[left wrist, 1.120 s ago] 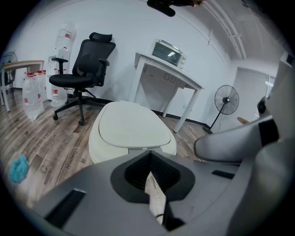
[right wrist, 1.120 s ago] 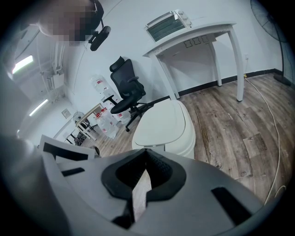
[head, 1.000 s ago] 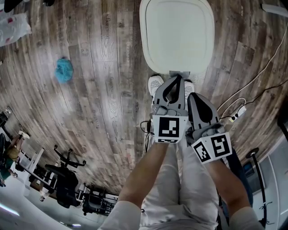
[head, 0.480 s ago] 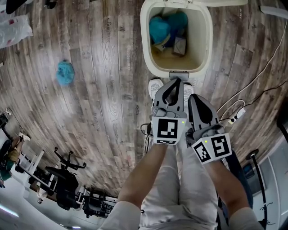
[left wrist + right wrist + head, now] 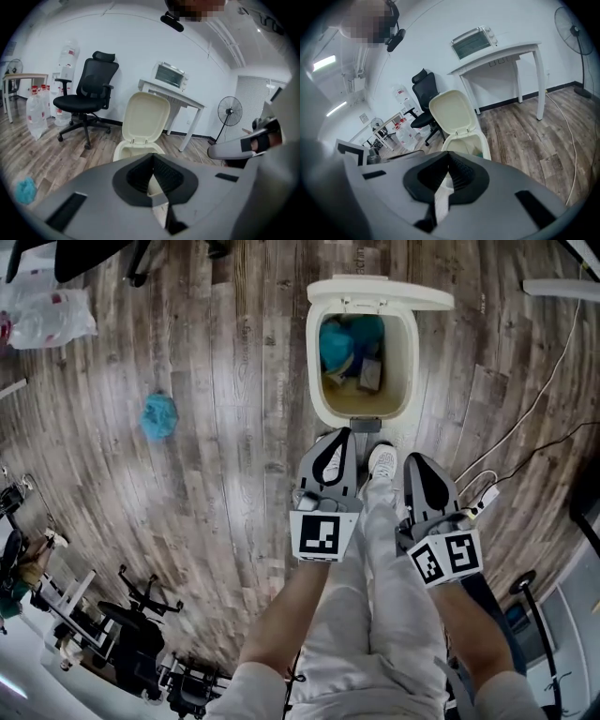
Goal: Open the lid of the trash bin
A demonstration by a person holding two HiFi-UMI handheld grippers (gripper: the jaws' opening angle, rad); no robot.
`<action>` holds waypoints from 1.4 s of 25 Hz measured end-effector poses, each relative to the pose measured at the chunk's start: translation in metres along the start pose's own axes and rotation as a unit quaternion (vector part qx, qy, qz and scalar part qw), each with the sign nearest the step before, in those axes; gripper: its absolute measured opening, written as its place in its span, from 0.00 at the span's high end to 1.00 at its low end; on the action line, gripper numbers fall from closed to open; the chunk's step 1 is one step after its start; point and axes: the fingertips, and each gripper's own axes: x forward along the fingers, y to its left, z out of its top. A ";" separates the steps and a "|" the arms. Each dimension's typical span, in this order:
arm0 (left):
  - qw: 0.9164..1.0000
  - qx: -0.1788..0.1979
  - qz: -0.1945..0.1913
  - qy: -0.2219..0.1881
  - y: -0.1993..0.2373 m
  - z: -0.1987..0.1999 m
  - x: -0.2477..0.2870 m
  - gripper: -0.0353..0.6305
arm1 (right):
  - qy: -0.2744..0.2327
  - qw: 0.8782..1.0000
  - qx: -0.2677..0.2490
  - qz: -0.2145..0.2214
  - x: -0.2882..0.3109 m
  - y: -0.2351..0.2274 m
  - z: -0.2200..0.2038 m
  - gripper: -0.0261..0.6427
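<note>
The cream trash bin (image 5: 314, 362) stands on the wood floor with its lid (image 5: 380, 292) swung up and back. Inside lie a teal bundle (image 5: 339, 343) and a small box. A white shoe (image 5: 382, 460) rests just short of the grey pedal (image 5: 364, 424). My left gripper (image 5: 338, 434) and right gripper (image 5: 417, 459) hang side by side above the person's legs, near the bin's front, both shut and empty. In the left gripper view the raised lid (image 5: 146, 117) shows beyond the left gripper (image 5: 153, 155). In the right gripper view the lid (image 5: 452, 112) stands above the right gripper (image 5: 449, 153).
A teal cloth (image 5: 158, 415) lies on the floor to the left, a plastic bag (image 5: 52, 315) further back. Cables (image 5: 525, 418) and a power strip (image 5: 483, 488) run at the right. An office chair (image 5: 91, 89), a white table with an oven (image 5: 171, 75) and a fan (image 5: 228, 112) stand behind the bin.
The lid was down a second ago and has swung fully up, showing the contents. The bin now looks farther off. The left gripper has shifted a little left.
</note>
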 end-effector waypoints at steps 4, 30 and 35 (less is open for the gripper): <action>0.999 0.012 -0.002 -0.033 -0.009 0.083 -0.035 0.95 | -0.040 0.999 -0.026 0.005 -0.035 0.021 0.072 0.94; 0.959 0.110 0.014 -0.261 -0.110 0.458 -0.319 0.95 | -0.294 0.947 -0.125 -0.001 -0.373 0.132 0.381 0.94; 0.953 0.131 0.013 -0.274 -0.118 0.467 -0.331 0.95 | -0.308 0.940 -0.146 -0.004 -0.396 0.134 0.389 0.94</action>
